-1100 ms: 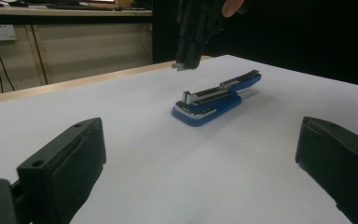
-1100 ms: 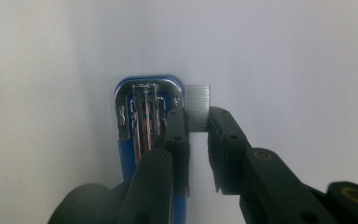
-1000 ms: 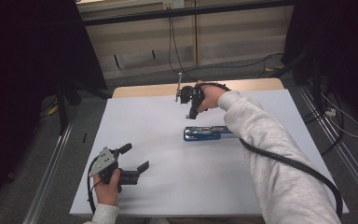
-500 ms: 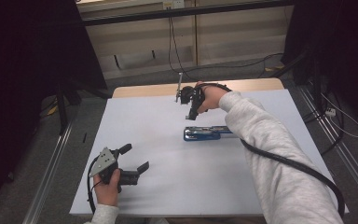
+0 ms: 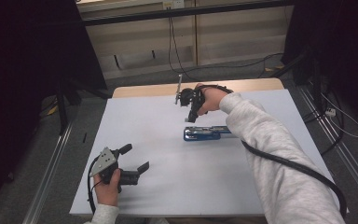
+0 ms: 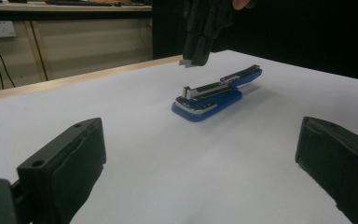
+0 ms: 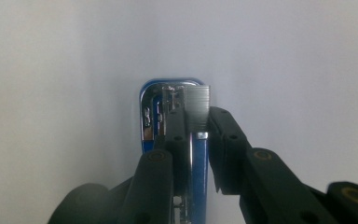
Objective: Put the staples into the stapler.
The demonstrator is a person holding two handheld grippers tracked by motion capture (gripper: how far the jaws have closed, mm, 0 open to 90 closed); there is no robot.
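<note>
Right gripper (image 5: 192,116) is hanging over the far half of the table (image 5: 135,126), pointing down, jaws nearly pressed together and pinching a small strip of staples (image 7: 197,106). In the right gripper view the strip is sitting between the jaw tips, directly above the front end of the blue stapler (image 7: 168,100). In the left gripper view the strip (image 6: 187,62) is clear of the stapler (image 6: 214,93), not touching it.

Stapler (image 5: 207,133) is lying flat and opened out near the middle of the table, slightly toward the right edge, long axis running left to right, metal magazine facing up.

Left gripper (image 5: 135,163) is resting near the front left corner, in the person's hand (image 5: 107,186), jaws spread wide, gripping nothing. It is sitting well apart from the stapler and pointing toward it.
</note>
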